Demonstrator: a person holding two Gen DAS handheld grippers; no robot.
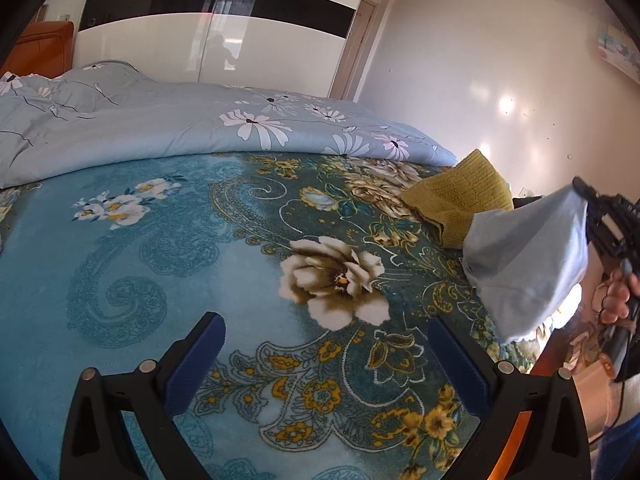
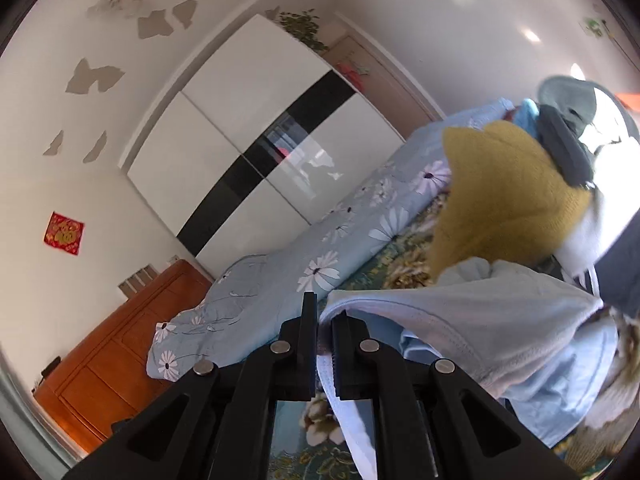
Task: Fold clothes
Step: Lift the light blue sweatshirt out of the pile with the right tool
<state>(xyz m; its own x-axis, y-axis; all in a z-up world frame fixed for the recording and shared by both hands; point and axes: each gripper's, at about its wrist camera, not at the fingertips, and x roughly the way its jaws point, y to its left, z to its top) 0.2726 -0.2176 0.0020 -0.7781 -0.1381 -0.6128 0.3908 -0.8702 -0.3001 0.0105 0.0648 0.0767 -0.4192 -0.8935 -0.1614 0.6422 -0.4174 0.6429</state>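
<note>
1. The pale blue garment [image 1: 528, 264] hangs at the right of the left wrist view, lifted clear of the bed [image 1: 160, 248] and pinched at its hem by the right gripper [image 2: 325, 344], whose jaws are pressed together on a fold of it.
2. It looks light, thin and limp: it sags in a bunch, so it will likely drape and twist rather than hold shape. The seamed edge, or a corner, seems the surest place to grip.
3. The left gripper [image 1: 326, 364] has its jaws spread wide and holds nothing, low in its frame above the patterned blanket.
4. Open room lies centre and left of the bed. A yellow knitted garment [image 1: 456, 200] sits at centre right, near the hanging cloth; a folded floral quilt [image 1: 200, 120] bounds the far side.
5. The bed's edge is at lower right, close by.
</note>
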